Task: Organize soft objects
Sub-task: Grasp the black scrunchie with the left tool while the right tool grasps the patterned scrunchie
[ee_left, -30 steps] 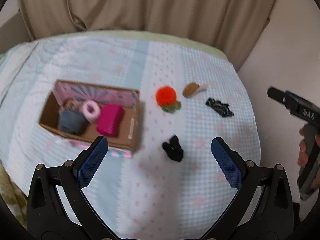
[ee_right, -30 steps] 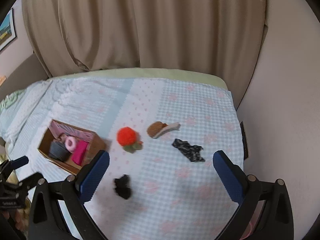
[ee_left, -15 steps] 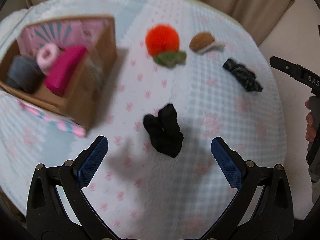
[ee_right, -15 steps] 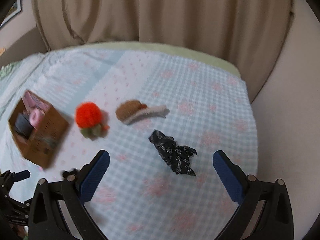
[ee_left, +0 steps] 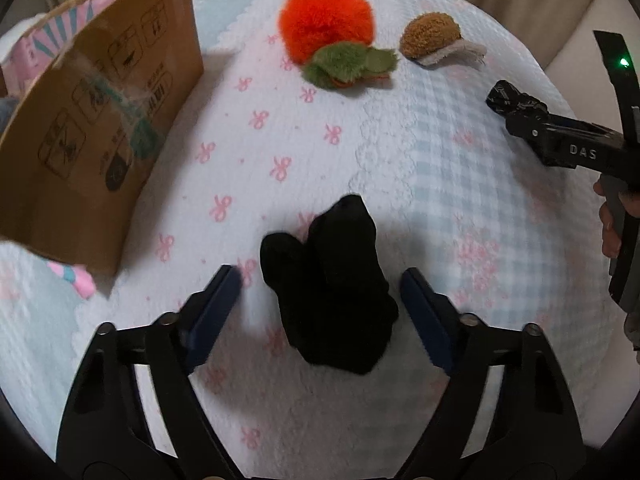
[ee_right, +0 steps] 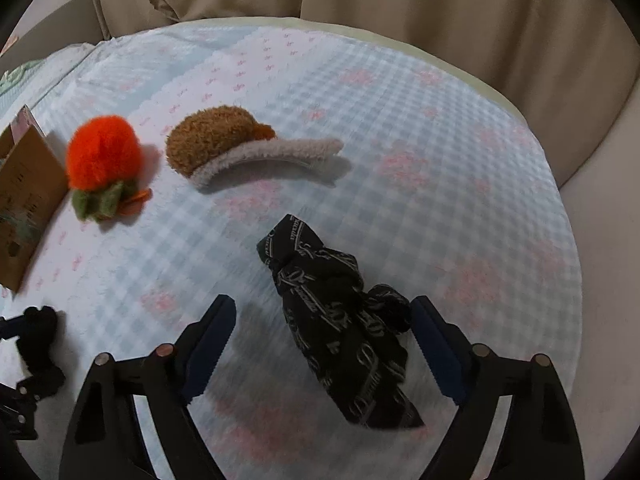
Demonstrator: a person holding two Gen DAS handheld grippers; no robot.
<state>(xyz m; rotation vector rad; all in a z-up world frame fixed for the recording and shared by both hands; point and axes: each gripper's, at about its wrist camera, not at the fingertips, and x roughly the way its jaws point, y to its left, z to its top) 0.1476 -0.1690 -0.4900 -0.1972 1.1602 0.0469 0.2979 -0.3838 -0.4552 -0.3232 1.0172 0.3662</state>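
My left gripper (ee_left: 320, 280) is open, low over the bed, its jaws on either side of a black soft lump (ee_left: 332, 284). My right gripper (ee_right: 322, 314) is open, its jaws on either side of a black patterned cloth (ee_right: 340, 320). An orange fuzzy ball with green leaves (ee_left: 326, 32) (ee_right: 104, 164) and a brown and cream plush piece (ee_left: 434, 38) (ee_right: 236, 144) lie further back. The cardboard box (ee_left: 100, 120) (ee_right: 24, 200) stands at the left. The black lump also shows in the right wrist view (ee_right: 38, 340).
The bed cover (ee_right: 440, 200) is pale blue and white with pink bows. Beige curtains (ee_right: 400, 8) hang behind the bed. The right gripper's body (ee_left: 568, 148) and a hand show at the right edge of the left wrist view.
Both grippers have come down close to the bed. The left now straddles the black lump and the right straddles the patterned cloth. Both jaws have narrowed somewhat.
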